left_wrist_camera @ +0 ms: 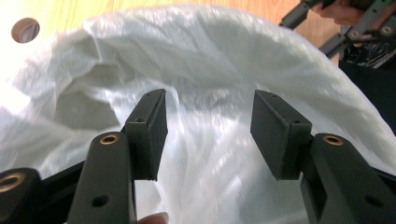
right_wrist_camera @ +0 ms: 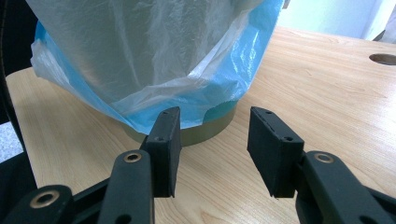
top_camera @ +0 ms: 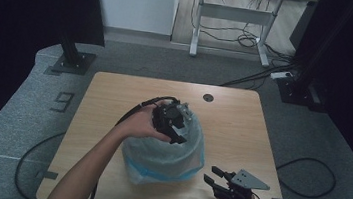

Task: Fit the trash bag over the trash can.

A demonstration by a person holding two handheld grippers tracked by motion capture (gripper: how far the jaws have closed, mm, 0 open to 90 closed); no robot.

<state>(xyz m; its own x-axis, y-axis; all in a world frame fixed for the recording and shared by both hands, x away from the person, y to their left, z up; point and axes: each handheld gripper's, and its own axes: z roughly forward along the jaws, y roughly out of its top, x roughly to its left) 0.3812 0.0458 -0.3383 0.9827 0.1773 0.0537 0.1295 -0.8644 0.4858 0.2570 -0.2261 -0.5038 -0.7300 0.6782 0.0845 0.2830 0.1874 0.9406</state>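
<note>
Bin (right_wrist_camera: 210, 130) stands mid-table (top_camera: 243, 117), lined with a clear bag (top_camera: 164, 148) over a blue one (right_wrist_camera: 233, 79). Left gripper (top_camera: 177, 125) hovers over the bin's top, jaws released, likely poised to pinch the liner. Right gripper (top_camera: 216, 177) waits low beside the bin's base, jaws spread, empty.

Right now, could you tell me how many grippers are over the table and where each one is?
2. The left gripper hangs open over the top of the bag-lined bin at mid-table. The right gripper is open near the table's front right edge, pointing at the bin's base.
</note>
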